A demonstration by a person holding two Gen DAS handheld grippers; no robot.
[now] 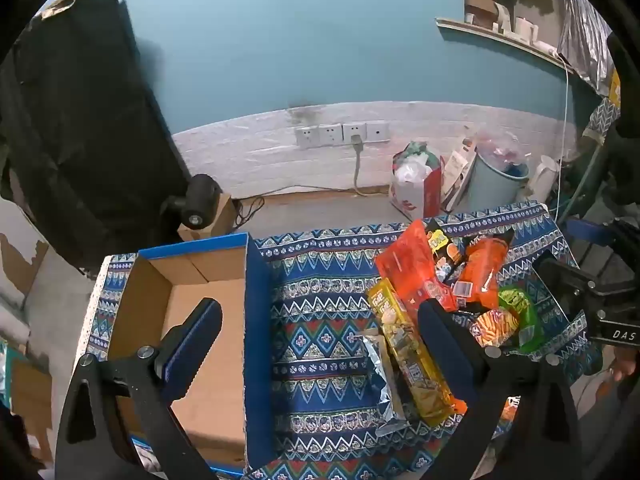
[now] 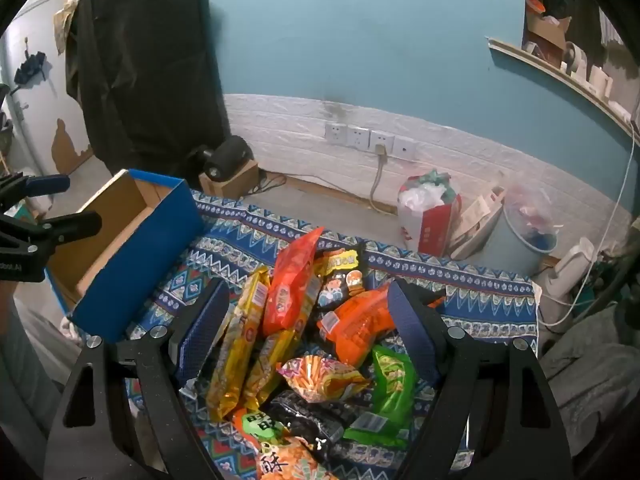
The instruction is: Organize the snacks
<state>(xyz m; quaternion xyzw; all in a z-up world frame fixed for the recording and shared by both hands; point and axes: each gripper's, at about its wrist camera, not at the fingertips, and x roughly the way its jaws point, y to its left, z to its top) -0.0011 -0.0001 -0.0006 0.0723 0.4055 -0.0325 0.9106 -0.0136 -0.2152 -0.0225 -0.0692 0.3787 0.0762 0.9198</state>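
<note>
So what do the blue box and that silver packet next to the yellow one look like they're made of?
The blue-sided open box looks like cardboard: bare matte brown inside, folded flaps, blue printed outside. The crinkled silver snack packet seems to be metallised foil film: mirror-like glints, sharp creases, crimped end seam.

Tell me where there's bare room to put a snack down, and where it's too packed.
Free: the brown floor of the blue cardboard box, with no snacks in it, and the strip of patterned cloth between the box wall and the silver packet. Crowded: the snack pile, where yellow, orange and green bags overlap under the open right gripper.
</note>
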